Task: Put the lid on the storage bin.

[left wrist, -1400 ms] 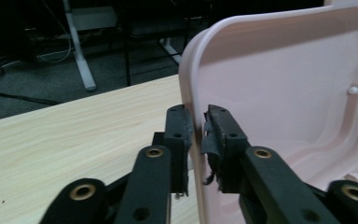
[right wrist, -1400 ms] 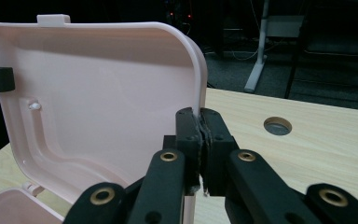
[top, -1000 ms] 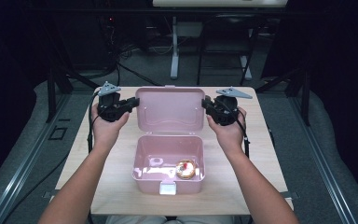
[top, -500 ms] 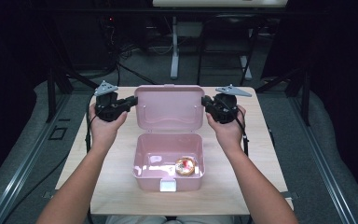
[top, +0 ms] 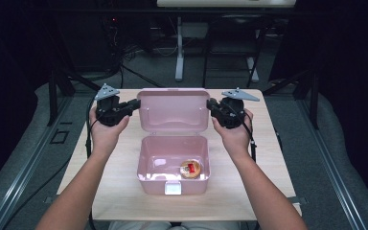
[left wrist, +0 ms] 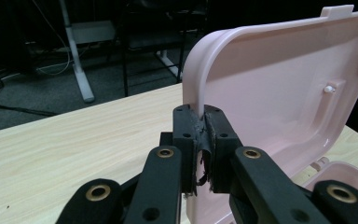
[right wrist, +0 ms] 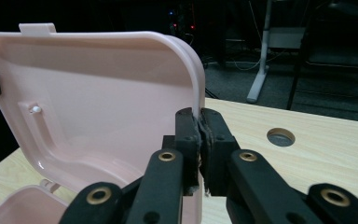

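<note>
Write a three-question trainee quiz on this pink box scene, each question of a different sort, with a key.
1. True or false: the lid of the pink box stands open.
2. Multiple choice: what does the left gripper clamp? A) the box's front latch B) the lid's side edge C) the table edge
3. Short answer: where in the box does the small round item with the red spot lie, as seen in the high view?

Key
1. True: the lid stands up behind the box.
2. B. The right gripper clamps the lid's opposite side edge.
3. On the box floor, toward its right front corner.
</note>
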`<state>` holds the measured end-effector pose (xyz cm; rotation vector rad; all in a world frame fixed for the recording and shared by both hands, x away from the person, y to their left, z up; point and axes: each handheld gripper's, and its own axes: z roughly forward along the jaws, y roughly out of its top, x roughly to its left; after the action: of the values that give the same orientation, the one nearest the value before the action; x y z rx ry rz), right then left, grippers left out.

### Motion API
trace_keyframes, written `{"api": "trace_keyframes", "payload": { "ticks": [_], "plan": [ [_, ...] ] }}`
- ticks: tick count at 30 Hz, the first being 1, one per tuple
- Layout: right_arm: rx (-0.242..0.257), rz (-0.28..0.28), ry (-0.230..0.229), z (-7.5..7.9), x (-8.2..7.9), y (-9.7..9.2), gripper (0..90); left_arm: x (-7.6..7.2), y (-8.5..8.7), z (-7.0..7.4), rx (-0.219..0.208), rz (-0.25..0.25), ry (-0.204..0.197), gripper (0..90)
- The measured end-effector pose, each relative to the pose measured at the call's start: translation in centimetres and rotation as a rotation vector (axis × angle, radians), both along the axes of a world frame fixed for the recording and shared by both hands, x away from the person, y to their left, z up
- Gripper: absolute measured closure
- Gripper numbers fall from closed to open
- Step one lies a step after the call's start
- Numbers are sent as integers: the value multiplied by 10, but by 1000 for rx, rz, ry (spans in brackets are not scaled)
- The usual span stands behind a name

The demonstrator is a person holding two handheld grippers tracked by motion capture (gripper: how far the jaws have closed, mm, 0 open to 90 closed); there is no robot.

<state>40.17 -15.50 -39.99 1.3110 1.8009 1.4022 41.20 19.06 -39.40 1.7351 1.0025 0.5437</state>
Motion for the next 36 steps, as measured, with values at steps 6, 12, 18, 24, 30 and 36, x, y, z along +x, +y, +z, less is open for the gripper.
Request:
{"api": "trace_keyframes", "payload": {
  "ticks": [6, 12, 18, 24, 30, 36],
  "plan": [
    [3, 3, -3, 0, -2, 0, 832, -2, 0, 1, -11, 0, -12, 833],
    [4, 0, -9, 0, -3, 1, 825, -4, 0, 2, -6, -3, -13, 821],
    [2, 1, -11, 0, -4, 1, 826, -5, 0, 2, -7, -7, -12, 819],
    [-2, 4, -13, 0, -5, 1, 824, -5, 1, 2, -17, -9, -14, 815],
    [-8, 6, -14, 1, -7, 1, 823, -7, 2, 1, -25, -14, -9, 811],
    [-6, 9, -18, 1, -9, 1, 820, -9, 3, 1, -26, -19, -11, 810]
  ]
}}
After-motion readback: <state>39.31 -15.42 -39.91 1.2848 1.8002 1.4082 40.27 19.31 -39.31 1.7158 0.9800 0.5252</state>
